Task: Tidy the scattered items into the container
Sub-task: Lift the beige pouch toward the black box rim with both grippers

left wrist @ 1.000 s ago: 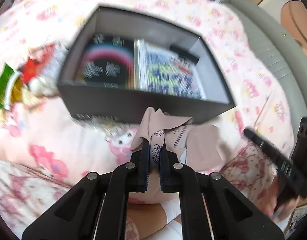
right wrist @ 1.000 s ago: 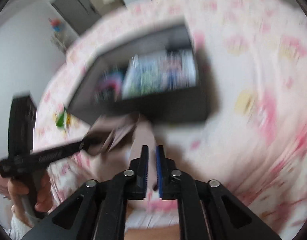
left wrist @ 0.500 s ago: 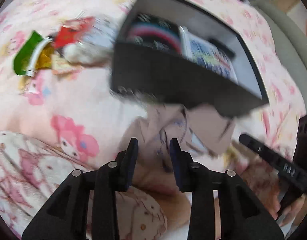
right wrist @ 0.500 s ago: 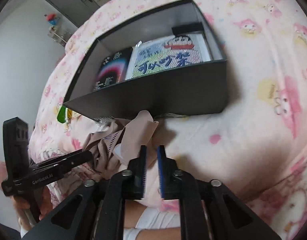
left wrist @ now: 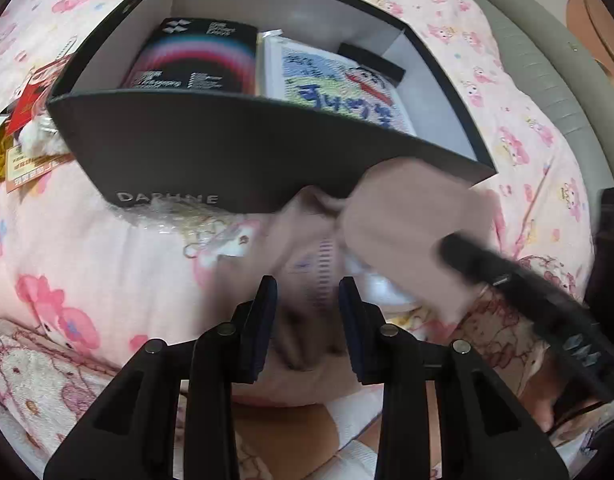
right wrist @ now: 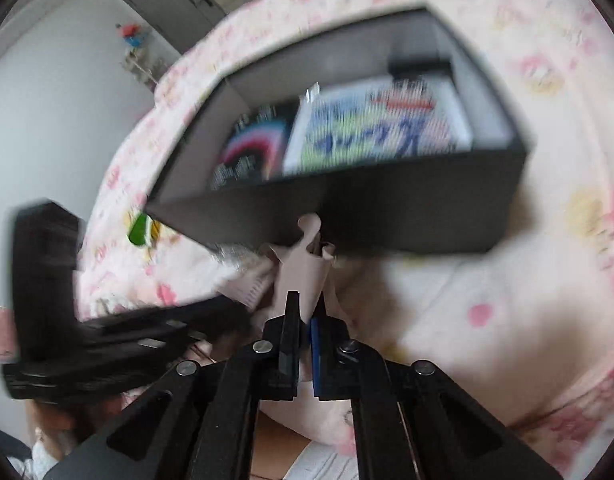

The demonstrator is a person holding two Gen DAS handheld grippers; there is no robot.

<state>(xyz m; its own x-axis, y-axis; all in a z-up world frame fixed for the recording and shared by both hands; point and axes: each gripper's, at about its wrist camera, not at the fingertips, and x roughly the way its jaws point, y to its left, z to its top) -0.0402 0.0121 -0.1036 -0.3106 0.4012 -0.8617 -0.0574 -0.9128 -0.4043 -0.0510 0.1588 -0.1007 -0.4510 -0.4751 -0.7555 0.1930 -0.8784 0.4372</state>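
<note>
A black shoebox (left wrist: 195, 152) stands on the pink bedspread and holds a dark packet (left wrist: 195, 56) and a cartoon picture (left wrist: 339, 88). It also shows in the right wrist view (right wrist: 407, 216). A beige cloth (left wrist: 403, 232) lies in front of the box. My left gripper (left wrist: 309, 300) is open just short of the cloth. My right gripper (right wrist: 305, 312) is shut on the beige cloth (right wrist: 303, 268) and lifts it at the box's near wall. In the left wrist view the right gripper (left wrist: 459, 252) reaches in from the right.
Snack packets (left wrist: 23, 120) and a clear bubble wrap piece (left wrist: 179, 216) lie left of and under the box front. A green packet (right wrist: 141, 230) shows left of the box. A grey bed edge (left wrist: 547, 60) runs at the right.
My left gripper opened and let go of the cloth. My right gripper came in, closed on the cloth and raised it toward the box.
</note>
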